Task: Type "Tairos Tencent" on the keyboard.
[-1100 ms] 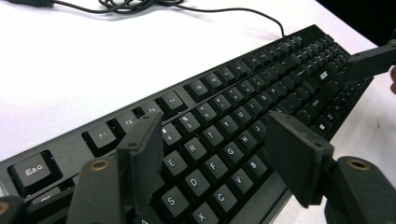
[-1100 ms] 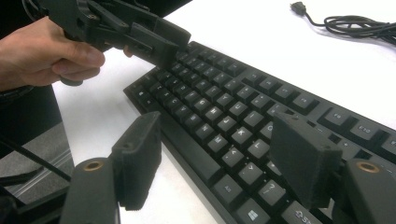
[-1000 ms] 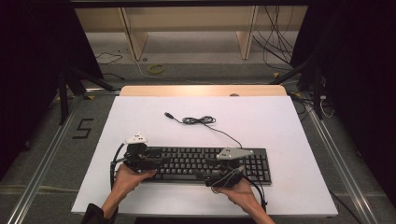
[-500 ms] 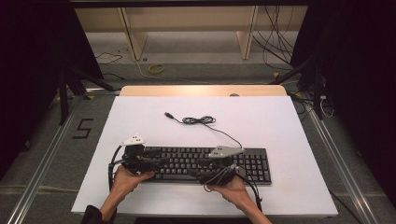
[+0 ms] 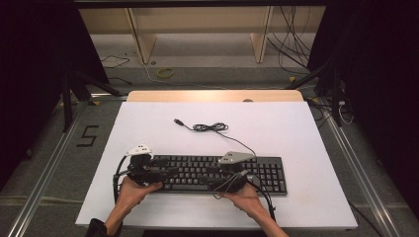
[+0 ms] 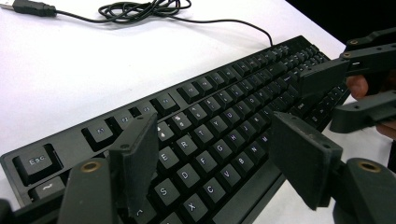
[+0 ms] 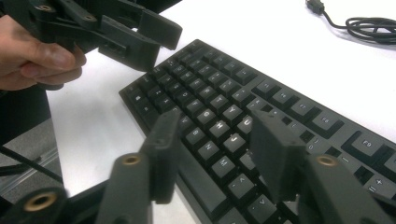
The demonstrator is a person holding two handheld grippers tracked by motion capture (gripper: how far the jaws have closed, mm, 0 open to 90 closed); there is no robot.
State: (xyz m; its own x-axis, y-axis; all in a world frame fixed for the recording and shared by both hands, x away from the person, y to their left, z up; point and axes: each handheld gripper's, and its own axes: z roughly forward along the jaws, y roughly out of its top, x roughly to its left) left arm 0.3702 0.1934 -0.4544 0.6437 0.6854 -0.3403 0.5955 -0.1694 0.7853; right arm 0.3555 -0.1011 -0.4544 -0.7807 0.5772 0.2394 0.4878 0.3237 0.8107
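two hand-held grippers over keyboard [image 5: 217,174] — left [image 6: 212,158] wide, right [image 7: 217,149] narrowing, jaws just closing, nothing gripped

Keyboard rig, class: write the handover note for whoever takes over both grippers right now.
Left gripper: open, over the keyboard's left end, holding nothing.
Right gripper: jaws just been closing, nothing gripped, above the middle keys.
Keyboard lies flat at the table's near edge; its cable is coiled behind, unplugged.
Done: both grippers in position.
Left: probably gripping or pressing the keyboard; no hold yet.
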